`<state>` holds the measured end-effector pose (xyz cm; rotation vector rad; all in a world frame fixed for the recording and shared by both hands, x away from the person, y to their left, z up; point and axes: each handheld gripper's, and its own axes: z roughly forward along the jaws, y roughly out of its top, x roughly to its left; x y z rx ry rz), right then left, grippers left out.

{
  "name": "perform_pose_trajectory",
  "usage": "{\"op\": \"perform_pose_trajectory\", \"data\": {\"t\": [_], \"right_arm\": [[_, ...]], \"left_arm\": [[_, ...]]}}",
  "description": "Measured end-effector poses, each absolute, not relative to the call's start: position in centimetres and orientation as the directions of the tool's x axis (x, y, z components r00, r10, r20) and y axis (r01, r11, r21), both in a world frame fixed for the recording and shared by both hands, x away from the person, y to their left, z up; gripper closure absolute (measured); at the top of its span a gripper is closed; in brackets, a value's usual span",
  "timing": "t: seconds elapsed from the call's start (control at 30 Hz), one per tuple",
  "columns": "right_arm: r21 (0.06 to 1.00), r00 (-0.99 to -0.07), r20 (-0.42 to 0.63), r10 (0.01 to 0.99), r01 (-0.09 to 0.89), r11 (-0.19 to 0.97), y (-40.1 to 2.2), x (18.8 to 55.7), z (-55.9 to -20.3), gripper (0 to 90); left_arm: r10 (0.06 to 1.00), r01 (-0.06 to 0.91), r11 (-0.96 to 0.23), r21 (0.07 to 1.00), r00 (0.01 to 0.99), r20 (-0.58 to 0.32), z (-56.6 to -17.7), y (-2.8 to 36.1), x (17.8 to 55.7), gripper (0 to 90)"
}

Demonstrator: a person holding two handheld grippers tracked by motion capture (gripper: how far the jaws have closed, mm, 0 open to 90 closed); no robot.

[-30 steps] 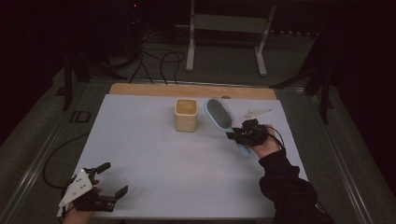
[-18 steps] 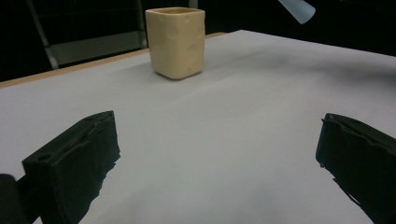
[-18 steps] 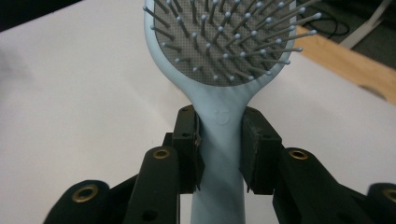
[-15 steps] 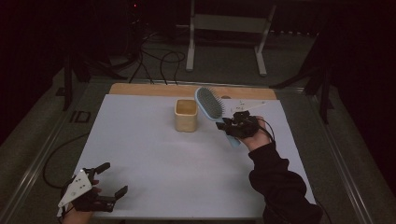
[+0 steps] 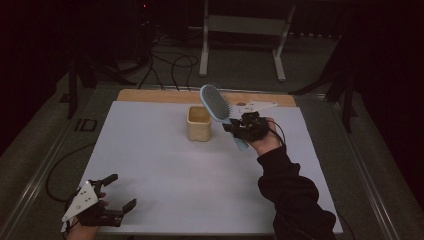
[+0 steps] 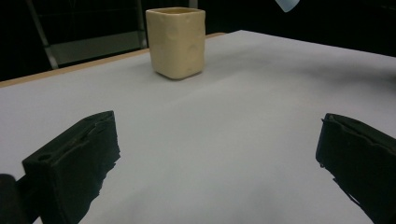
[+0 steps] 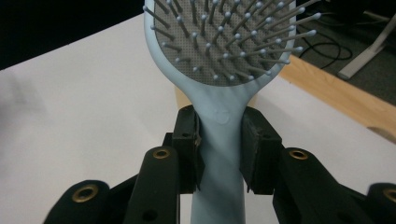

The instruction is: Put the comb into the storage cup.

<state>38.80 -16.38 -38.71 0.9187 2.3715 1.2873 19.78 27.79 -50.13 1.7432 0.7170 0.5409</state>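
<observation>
Change: we see the hairbrush (image 5: 217,103), lying low by the table (image 5: 165,165) edge a second ago, now lifted beside the cup (image 5: 198,123); likely headed into it.
Right claw (image 7: 219,135): pinching the hairbrush handle, head up.
Left claw (image 5: 116,190): spread, holding nothing, resting at the near corner.

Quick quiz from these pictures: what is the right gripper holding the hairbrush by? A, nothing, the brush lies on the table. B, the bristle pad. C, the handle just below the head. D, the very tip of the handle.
C: in the right gripper view the right gripper has its two jaws pressed on either side of the light blue hairbrush at the neck of the handle, just under the bristle head, and the high view shows it lifted off the table.
</observation>
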Motion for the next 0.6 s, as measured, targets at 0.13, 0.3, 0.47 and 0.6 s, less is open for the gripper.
{"op": "perform_pose_trajectory", "data": {"t": [0.13,0.3,0.47,0.6], "right_arm": [[0.841,-0.756,0.044,0.653,0.381,0.384,-15.7,39.2,-38.2,70.2],[0.859,-0.761,0.045,0.647,0.360,0.364,-14.9,39.7,-37.5,70.2],[0.876,-0.761,0.049,0.647,0.344,0.338,-14.2,40.2,-37.0,70.2],[0.886,-0.759,0.055,0.649,0.336,0.318,-13.6,40.5,-36.7,70.2]], "left_arm": [[0.703,0.193,-0.195,0.962,0.711,0.000,-50.1,27.8,19.7,0.0],[0.703,0.191,-0.193,0.962,0.711,0.000,-50.1,27.8,19.7,0.0],[0.702,0.191,-0.189,0.963,0.712,-0.003,-50.1,27.8,19.7,0.0],[0.702,0.191,-0.195,0.962,0.712,0.001,-50.1,27.8,19.7,0.0]]}}
